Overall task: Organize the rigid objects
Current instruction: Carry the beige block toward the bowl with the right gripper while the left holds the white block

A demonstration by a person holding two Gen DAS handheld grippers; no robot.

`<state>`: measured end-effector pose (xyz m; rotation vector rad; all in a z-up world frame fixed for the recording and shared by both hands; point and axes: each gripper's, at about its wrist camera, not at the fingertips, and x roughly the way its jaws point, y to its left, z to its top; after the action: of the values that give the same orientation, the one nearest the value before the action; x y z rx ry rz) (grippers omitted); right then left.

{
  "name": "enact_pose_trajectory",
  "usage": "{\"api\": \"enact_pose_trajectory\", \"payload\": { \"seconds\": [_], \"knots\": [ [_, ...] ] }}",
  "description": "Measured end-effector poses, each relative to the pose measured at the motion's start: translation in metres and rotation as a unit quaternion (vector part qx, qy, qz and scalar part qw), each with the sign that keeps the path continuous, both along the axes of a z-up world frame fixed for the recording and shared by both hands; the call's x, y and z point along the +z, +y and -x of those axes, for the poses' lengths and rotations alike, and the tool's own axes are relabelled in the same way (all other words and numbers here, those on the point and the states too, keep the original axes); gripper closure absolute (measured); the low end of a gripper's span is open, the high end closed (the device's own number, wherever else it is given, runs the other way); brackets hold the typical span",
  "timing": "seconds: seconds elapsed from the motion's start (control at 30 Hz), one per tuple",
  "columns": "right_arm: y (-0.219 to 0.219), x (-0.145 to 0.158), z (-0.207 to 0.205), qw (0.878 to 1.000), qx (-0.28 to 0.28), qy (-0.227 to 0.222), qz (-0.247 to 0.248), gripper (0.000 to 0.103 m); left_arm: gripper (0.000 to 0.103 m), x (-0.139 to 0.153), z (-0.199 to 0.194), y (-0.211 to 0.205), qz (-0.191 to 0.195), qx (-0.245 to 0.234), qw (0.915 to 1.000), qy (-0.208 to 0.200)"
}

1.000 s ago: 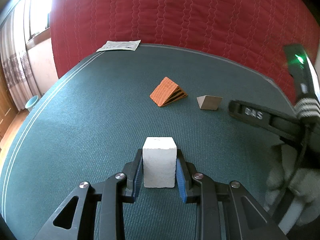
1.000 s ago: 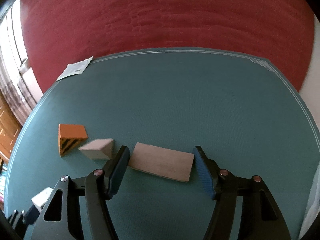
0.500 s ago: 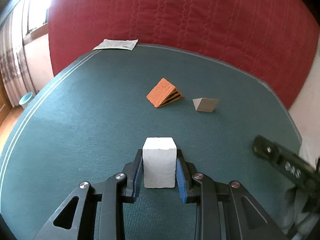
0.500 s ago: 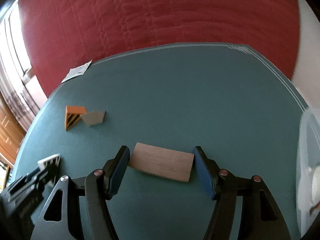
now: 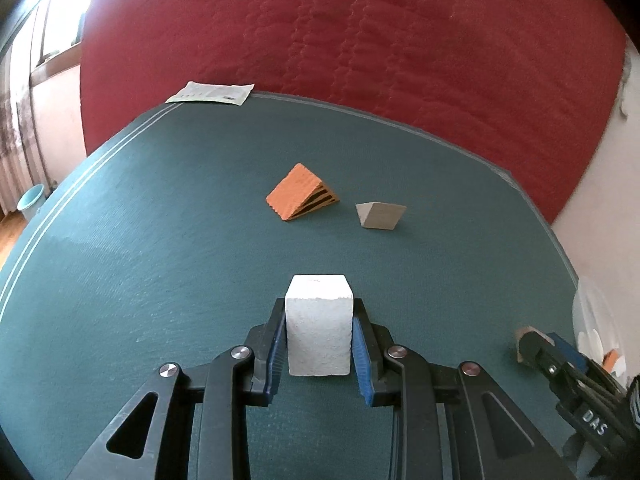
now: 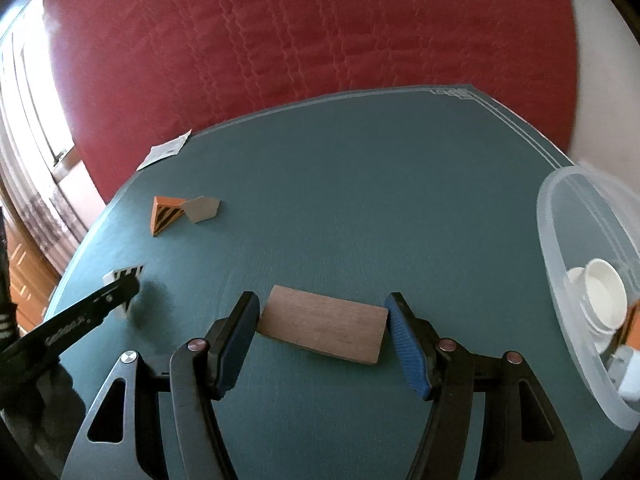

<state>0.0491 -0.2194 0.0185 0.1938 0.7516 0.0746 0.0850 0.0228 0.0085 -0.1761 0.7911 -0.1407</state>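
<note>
My left gripper (image 5: pixel 319 330) is shut on a white block (image 5: pixel 319 324) and holds it over the green table cover (image 5: pixel 160 240). My right gripper (image 6: pixel 323 322) is shut on a flat brown wooden slab (image 6: pixel 324 329), gripped by its two short ends. An orange wedge (image 5: pixel 301 197) with black stripes and a grey wedge (image 5: pixel 380 215) lie farther back; both show in the right wrist view, the orange wedge (image 6: pixel 164 214) and the grey wedge (image 6: pixel 202 209) at the left. The left gripper with the white block (image 6: pixel 122 278) shows at the left of the right wrist view.
A clear plastic tub (image 6: pixel 580 264) stands at the table's right edge and holds a white cup (image 6: pixel 602 292) and other small items. A paper sheet (image 5: pixel 212 93) lies at the far left corner. A red quilted surface (image 5: pixel 360 40) rises behind the table.
The right gripper has swung right with the slab, and the clear tub has come into its view. The left gripper still holds the white block, shifted slightly.
</note>
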Motion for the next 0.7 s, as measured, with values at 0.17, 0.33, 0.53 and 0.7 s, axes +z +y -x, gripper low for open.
{"api": "enact_pose_trajectory", "payload": {
  "seconds": [0.17, 0.33, 0.53, 0.7],
  "knots": [
    [-0.005, 0.006, 0.013, 1.000, -0.005, -0.007, -0.006, 0.037, 0.072, 0.000, 0.000, -0.002, -0.002, -0.008, 1.0000, -0.004],
    [-0.016, 0.012, 0.027, 1.000, -0.018, -0.012, -0.010, 0.037, 0.072, 0.001, 0.002, -0.007, -0.009, -0.017, 0.9998, -0.010],
    [-0.030, 0.016, 0.043, 0.999, -0.034, -0.013, -0.008, 0.037, 0.072, 0.002, 0.006, -0.012, -0.021, -0.024, 0.9993, -0.021],
    [-0.046, 0.023, 0.058, 0.998, -0.051, -0.021, -0.002, 0.037, 0.072, 0.003, 0.007, -0.014, -0.029, -0.023, 0.9990, -0.026]
  ]
}}
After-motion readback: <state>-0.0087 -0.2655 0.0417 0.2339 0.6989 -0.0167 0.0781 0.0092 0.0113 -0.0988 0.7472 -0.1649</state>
